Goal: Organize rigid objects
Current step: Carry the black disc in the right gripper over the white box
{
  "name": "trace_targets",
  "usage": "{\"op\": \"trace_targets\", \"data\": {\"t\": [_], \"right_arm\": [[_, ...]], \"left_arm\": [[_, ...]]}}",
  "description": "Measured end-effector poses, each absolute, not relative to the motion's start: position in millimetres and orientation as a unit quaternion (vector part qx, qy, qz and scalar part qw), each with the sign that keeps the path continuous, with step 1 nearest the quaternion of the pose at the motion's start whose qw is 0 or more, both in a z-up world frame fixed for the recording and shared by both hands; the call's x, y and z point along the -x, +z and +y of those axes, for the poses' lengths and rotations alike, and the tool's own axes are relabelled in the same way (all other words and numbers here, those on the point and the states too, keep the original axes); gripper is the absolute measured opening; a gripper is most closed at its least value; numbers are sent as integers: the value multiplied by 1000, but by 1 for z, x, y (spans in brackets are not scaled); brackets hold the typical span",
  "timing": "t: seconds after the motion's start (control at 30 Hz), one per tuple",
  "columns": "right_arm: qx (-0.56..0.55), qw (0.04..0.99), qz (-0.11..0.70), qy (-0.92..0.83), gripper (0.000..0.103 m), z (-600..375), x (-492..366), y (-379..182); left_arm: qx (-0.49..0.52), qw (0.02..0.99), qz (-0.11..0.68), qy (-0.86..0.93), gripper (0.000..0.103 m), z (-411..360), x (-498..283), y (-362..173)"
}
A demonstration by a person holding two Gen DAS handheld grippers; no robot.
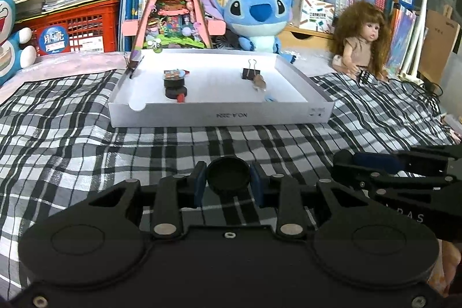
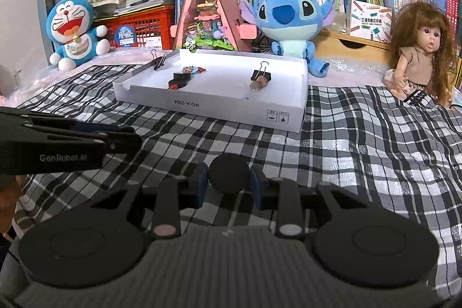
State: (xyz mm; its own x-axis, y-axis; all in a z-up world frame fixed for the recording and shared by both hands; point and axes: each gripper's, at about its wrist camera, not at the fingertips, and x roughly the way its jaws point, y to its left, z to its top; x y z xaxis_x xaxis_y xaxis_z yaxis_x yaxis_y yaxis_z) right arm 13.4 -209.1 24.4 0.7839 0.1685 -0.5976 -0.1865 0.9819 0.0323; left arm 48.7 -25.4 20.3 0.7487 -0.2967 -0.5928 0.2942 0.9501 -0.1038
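Looking along the left tongs [image 1: 228,182], the left wrist view shows them clamped on a round black cap [image 1: 228,174], its hollow side facing the camera, both blue pads [image 1: 200,188] pressed to its rim above the checked cloth [image 1: 86,140]. The right tongs [image 1: 404,172] enter from the right edge, seen side-on, just beside the left ones. Ahead lies a white tray [image 1: 219,114] holding a stack of black rolls [image 1: 174,87] on its left and a black clip [image 1: 250,72] with a small brown thing [image 1: 260,82] on its right. Only an edge of the blue cat plush [image 1: 8,39] shows at far left.

The right wrist view shows the right tongs [image 2: 229,178] closed on a second round black piece, a disc [image 2: 229,173] whose flat face is turned to the camera, pads [image 2: 200,186] against its sides. Here the left tongs [image 2: 115,139] reach in from the left edge. The tray [image 2: 231,110] sits at an angle, and another clip [image 2: 159,61], hard to make out in the other view, is pinched on its far left wall. The cat plush [image 2: 75,31] appears whole here. Both views share the blue alien plush [image 2: 288,19], the doll [image 2: 418,48] and the pink triangular toy house [image 2: 210,10] behind the tray.
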Motion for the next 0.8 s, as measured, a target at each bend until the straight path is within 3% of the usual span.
{"op": "trace_targets", "data": {"t": [0.8], "right_arm": [[-3,946,318,65,37,-218,-43,39]], "left_arm": [[31,942,310,-123,30,-10,-85,40]]}}
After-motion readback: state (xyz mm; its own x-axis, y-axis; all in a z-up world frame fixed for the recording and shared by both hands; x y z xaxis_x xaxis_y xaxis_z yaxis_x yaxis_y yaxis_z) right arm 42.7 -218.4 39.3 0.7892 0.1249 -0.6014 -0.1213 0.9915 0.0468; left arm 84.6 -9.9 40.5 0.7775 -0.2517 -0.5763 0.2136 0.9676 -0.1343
